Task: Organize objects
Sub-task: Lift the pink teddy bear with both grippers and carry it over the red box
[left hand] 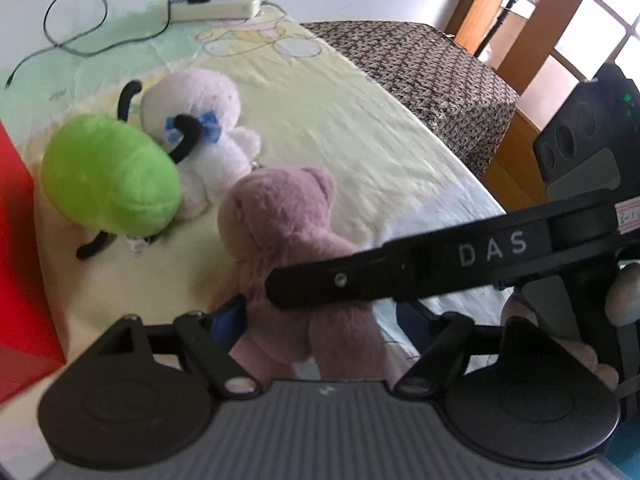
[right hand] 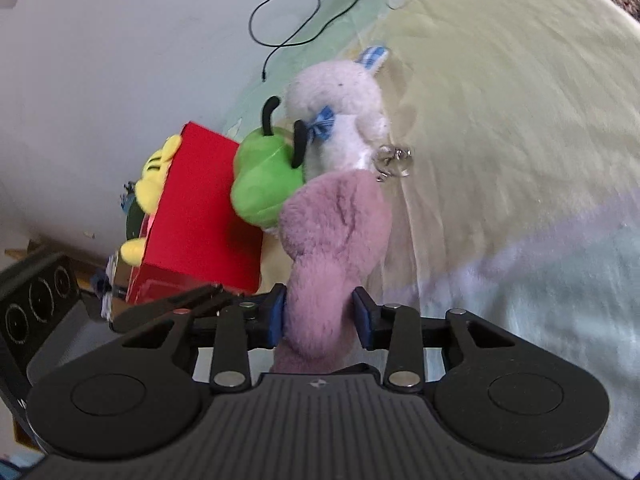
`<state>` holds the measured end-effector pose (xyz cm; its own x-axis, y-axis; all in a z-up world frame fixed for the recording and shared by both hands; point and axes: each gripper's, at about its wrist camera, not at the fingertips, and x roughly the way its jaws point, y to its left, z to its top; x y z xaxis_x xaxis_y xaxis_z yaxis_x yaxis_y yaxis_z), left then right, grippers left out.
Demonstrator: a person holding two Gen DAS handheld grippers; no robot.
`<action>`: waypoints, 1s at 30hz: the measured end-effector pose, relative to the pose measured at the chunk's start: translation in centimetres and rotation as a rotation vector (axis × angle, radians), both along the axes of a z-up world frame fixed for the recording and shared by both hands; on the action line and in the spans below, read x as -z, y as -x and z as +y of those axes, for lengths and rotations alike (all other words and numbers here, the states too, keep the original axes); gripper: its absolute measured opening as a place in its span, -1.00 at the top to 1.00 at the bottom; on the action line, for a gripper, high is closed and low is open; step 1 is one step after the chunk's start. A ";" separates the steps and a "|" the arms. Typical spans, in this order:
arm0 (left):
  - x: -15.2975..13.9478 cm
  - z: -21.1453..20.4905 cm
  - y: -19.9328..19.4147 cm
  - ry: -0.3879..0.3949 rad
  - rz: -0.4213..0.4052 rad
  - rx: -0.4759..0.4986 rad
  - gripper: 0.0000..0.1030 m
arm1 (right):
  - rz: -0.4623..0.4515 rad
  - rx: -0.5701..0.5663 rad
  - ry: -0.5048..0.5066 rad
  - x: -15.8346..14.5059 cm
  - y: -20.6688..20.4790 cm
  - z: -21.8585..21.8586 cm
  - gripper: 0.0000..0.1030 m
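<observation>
A: Pale yellow-green cloth [left hand: 328, 120] covers the surface, white wall behind, power strip [left hand: 214, 2] w/ black cable at the far edge.

B: Where's the pink bear?

A: I've got the pink plush bear [right hand: 334, 240] pinched at its lower body in the right claw [right hand: 320, 316], blue pads pressed into the fur on both sides. In the left wrist view its legs sit between the left claw [left hand: 316, 320] fingers too, but I cannot tell if that one is closed; the right claw's arm crosses in front.

B: Other toys?

A: Green plush [left hand: 112, 172] leans on the white plush [left hand: 200, 120], both just beyond the bear. Red box [right hand: 204, 208] beside them, yellow plush [right hand: 154, 176] inside.
</observation>
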<state>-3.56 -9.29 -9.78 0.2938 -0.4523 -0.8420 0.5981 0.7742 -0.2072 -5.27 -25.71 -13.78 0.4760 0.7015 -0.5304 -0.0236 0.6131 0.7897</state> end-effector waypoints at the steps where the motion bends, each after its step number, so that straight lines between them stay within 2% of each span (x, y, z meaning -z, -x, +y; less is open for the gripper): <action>1: -0.2 -0.1 0.3 -0.001 -0.005 0.005 -0.52 | -0.006 -0.008 0.007 -0.2 0.2 0.0 0.26; 8: -1.7 0.7 1.9 -0.016 -0.049 0.037 -0.46 | -0.079 -0.100 0.058 -1.6 0.9 1.4 0.26; 13: -2.8 2.5 3.1 -0.032 -0.086 0.021 -0.46 | -0.090 -0.179 0.046 -2.3 0.7 3.4 0.26; 23: -5.5 7.8 4.8 0.004 -0.148 -0.008 -0.46 | -0.151 -0.251 0.069 -5.6 1.4 8.3 0.26; 30: -8.1 14.5 6.1 0.072 -0.186 -0.021 -0.46 | -0.215 -0.307 0.080 -8.8 1.6 13.7 0.27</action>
<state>-9.69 5.23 -1.72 0.4510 -0.5018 -0.7381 0.6154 0.7738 -0.1500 -6.88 -12.05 -4.95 0.3564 0.7893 -0.5000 -0.3760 0.6111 0.6966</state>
